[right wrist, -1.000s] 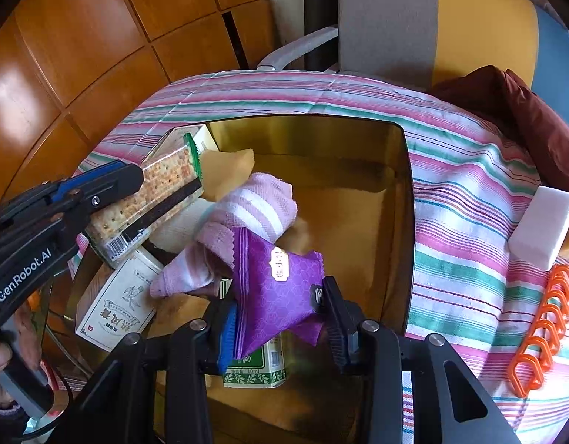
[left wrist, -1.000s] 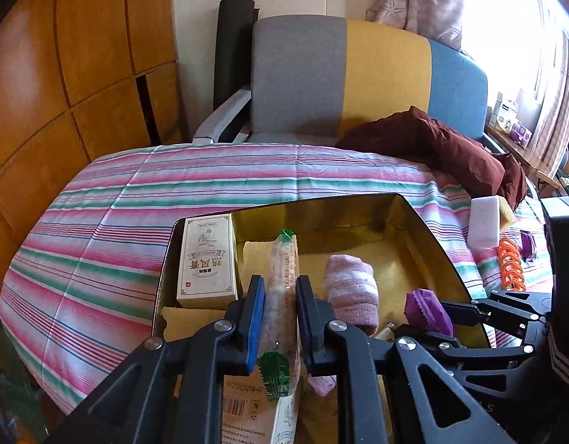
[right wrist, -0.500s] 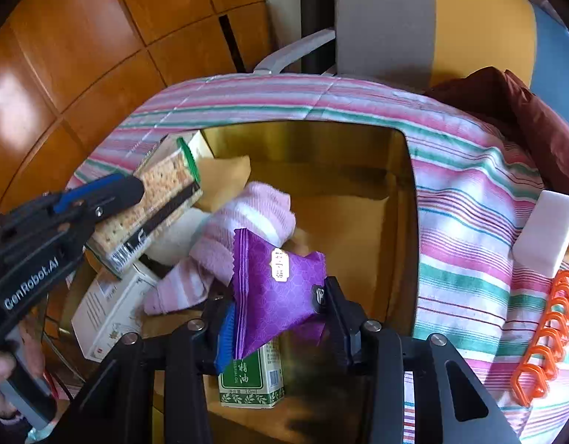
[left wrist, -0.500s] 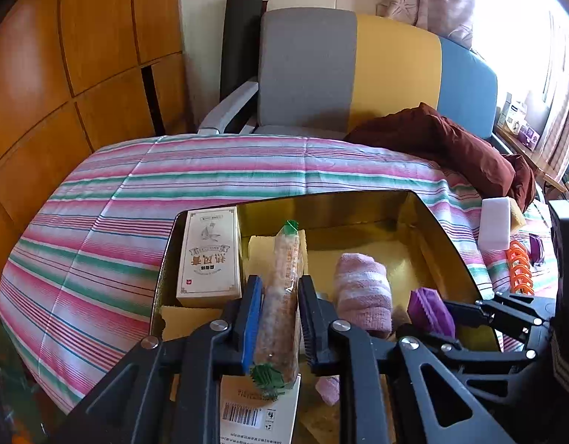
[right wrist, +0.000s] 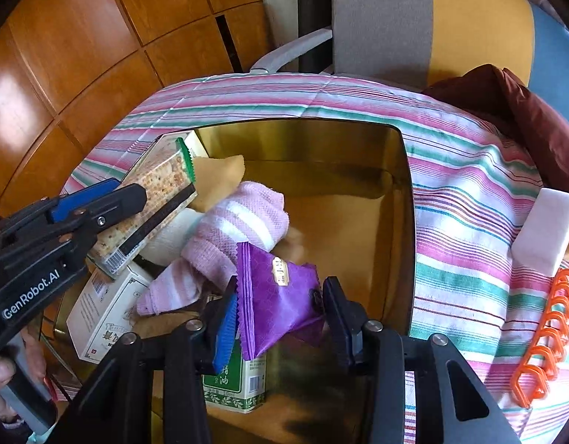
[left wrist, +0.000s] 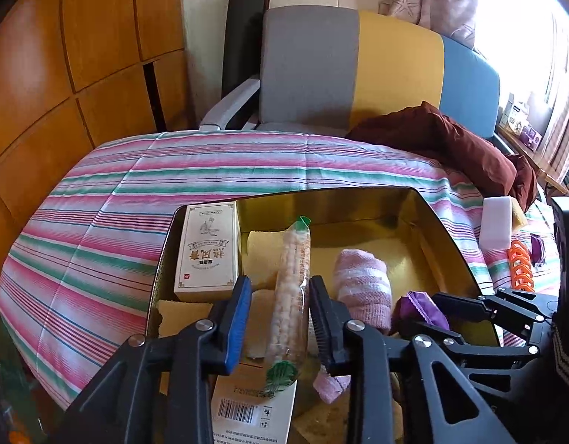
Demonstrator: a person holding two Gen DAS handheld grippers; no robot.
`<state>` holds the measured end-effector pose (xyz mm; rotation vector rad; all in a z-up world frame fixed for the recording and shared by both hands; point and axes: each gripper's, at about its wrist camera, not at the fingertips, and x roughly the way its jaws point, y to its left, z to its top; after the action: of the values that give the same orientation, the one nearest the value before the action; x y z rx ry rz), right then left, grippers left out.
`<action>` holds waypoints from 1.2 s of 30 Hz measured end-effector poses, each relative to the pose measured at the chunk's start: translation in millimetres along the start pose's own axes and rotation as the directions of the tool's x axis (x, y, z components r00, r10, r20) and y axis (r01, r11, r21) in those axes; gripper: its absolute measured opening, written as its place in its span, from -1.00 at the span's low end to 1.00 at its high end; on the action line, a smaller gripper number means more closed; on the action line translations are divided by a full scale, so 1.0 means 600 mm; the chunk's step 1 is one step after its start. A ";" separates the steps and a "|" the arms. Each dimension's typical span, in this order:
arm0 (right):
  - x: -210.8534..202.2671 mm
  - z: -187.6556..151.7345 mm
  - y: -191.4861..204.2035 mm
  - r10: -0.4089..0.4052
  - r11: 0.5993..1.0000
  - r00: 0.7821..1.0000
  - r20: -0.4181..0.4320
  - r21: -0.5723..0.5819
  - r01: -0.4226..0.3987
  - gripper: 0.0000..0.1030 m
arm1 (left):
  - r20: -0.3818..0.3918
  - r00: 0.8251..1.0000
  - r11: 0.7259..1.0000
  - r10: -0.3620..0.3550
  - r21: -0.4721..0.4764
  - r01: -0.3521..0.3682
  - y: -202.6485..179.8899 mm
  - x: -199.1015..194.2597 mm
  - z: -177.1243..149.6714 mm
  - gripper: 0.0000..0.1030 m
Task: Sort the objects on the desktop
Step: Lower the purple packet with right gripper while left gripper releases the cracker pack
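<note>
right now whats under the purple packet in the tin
Under the purple packet a green-and-white carton shows on the gold tin's floor; its upper part is covered. The pink towel lies beside it.

left gripper (left wrist: 278,318) jaws just opened (slack); right gripper (right wrist: 280,314) parted.

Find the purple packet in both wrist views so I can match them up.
Left wrist view: purple packet at lower right, partly hidden behind the right gripper.
Right wrist view: purple packet low centre, between that gripper's jaws.
Shared landmark: the pink striped towel beside it.
</note>
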<state>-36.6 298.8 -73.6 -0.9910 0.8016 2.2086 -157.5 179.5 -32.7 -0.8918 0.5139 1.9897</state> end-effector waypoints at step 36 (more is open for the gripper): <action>-0.144 0.041 0.022 -0.274 0.958 0.919 0.283 -0.004 0.286 0.83 | 0.080 0.995 0.997 0.060 -0.054 -0.055 0.024 -0.084 -0.008 -0.05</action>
<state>-8.9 285.3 11.8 -0.7374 0.4511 2.0610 -149.6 140.9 2.1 -0.8315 0.4477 2.0910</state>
